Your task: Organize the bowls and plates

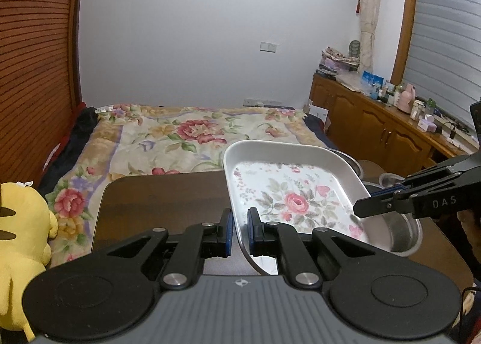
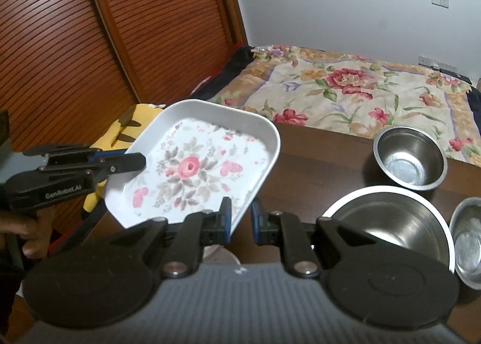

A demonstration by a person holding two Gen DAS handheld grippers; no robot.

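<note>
- Bed (image 1: pixel 186 139): floral cover, lying beyond the far edge of the worktop; background only.
- Worktop (image 1: pixel 162 202): dark wood, carrying the steel bowls; the plate is raised above it.
- Floral plate (image 2: pixel 195 163): a squarish white dish with a rose print, held tilted in the air over the left part of the worktop. It is gripped at two opposite edges, probably so that it can be carried level to a stack.
- Large steel bowl (image 2: pixel 387 223): rests on the worktop to the right, with a small steel bowl (image 2: pixel 410 159) behind it and another steel bowl (image 2: pixel 469 242) just beside it. Only the right wrist view shows all three clearly; in the left wrist view the plate hides most of them.
- Left gripper (image 1: pixel 240 223): its fingers straddle the plate's near rim, with a gap visible, so contact looks loose.
- Right gripper (image 2: pixel 241 217): its fingers also straddle the rim with a gap showing; the left wrist view shows it from the side, fingers closed onto the plate edge.
- A hand (image 2: pixel 30 232) holding the left gripper shows only in the right wrist view.
</note>
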